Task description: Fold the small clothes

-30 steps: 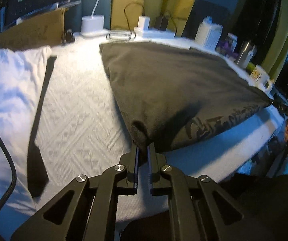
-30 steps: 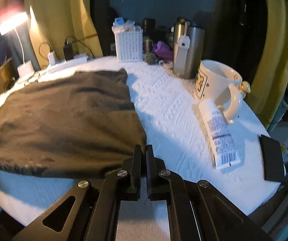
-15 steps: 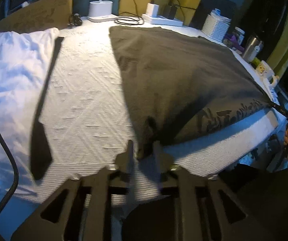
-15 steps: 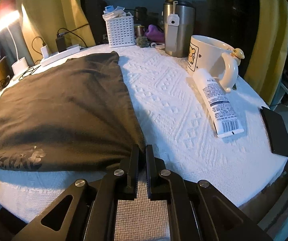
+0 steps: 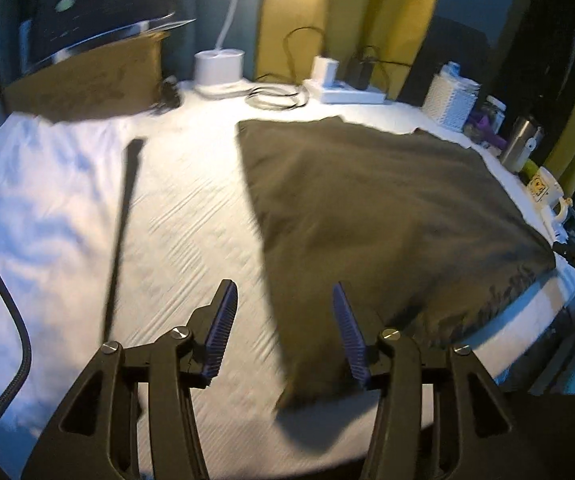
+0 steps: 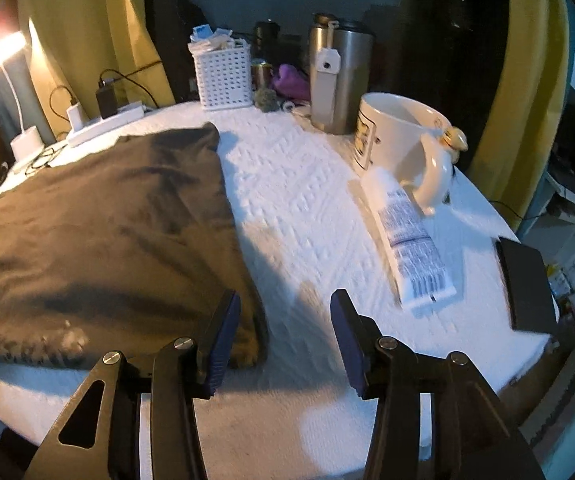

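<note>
A dark brown-grey garment [image 5: 375,216] lies spread flat on the white textured table cover [image 5: 191,216]; it also shows in the right wrist view [image 6: 99,224]. My left gripper [image 5: 285,312] is open and empty, just above the garment's near left corner. My right gripper [image 6: 285,316] is open and empty at the garment's near right corner, its left finger [image 6: 223,332] over the cloth edge. A faint print runs along the garment's near hem [image 6: 27,340].
A white cloth [image 5: 35,208] and a black strap [image 5: 121,232] lie at the left. A mug [image 6: 399,140], a tube [image 6: 407,240], a steel tumbler [image 6: 339,76], a white basket [image 6: 223,72] and a black block [image 6: 527,284] stand at the right. A power strip [image 5: 347,94] and lamp base [image 5: 219,64] sit at the back.
Both grippers have opened and let go of the garment's near corners. The garment has dropped flat on the table. The left gripper has drawn back a little.
</note>
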{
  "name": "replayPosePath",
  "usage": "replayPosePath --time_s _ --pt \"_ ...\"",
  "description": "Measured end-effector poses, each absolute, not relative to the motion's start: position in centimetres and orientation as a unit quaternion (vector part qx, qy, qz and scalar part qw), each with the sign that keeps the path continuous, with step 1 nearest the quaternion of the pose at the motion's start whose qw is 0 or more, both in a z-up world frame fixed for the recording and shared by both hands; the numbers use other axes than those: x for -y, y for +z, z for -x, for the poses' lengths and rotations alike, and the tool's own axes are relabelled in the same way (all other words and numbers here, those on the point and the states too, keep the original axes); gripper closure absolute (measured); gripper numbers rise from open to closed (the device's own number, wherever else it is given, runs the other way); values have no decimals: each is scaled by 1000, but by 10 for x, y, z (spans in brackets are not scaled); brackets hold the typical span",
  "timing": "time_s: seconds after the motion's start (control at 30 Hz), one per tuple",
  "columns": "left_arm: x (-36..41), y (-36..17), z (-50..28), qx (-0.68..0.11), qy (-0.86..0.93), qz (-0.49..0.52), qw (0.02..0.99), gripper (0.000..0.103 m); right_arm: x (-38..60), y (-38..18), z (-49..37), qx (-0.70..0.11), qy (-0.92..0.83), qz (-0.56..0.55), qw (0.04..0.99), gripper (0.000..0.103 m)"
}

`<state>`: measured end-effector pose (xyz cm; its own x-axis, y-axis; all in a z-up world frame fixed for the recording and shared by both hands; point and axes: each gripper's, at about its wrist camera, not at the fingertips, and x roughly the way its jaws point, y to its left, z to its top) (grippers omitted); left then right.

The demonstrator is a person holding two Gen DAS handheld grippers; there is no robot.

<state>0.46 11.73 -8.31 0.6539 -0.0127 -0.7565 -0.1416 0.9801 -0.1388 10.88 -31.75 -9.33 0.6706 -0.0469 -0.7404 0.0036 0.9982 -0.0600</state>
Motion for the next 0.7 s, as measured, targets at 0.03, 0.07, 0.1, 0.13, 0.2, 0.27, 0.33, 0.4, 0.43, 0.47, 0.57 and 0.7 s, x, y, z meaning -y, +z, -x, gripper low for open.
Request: replayPosePath --time_s 0.03,0.07,0.1,0.13,0.2,0.27,0.33,0.4,0.43,0.47,0.57,0.7 --pt "-114 -83 -12 -415 33 92 905 53 315 -91 -111 -405 -12 29 914 54" --pt "-111 -83 -19 -416 29 90 904 53 313 -89 -114 -404 -10 31 914 54" --pt "-107 -84 -26 -416 23 89 904 53 311 -87 -117 -403 -8 32 915 54" --pt "-104 -84 -34 -416 18 89 905 53 310 -86 -119 -402 -7 33 915 54" --pt "-100 -84 -46 -419 14 88 903 53 307 -83 -125 -401 -4 34 915 54" --pt "-100 -86 -59 -424 14 90 901 53 303 -81 -132 -401 1 34 916 54" --pt "-102 -87 -70 -427 15 93 899 53 299 -81 -139 -402 5 36 915 54" --pt "-105 -85 -78 -426 17 93 900 53 294 -82 -150 -403 11 37 914 54" --pt "-105 -84 -82 -425 17 93 900 53 292 -83 -155 -404 14 39 914 54" --pt "-107 -83 -87 -424 18 92 901 53 291 -83 -159 -405 15 39 913 54" --pt "-111 -81 -104 -425 22 88 901 53 285 -84 -178 -406 23 41 913 54" --pt "-115 -82 -125 -429 28 83 899 53 275 -83 -210 -404 38 47 913 54"
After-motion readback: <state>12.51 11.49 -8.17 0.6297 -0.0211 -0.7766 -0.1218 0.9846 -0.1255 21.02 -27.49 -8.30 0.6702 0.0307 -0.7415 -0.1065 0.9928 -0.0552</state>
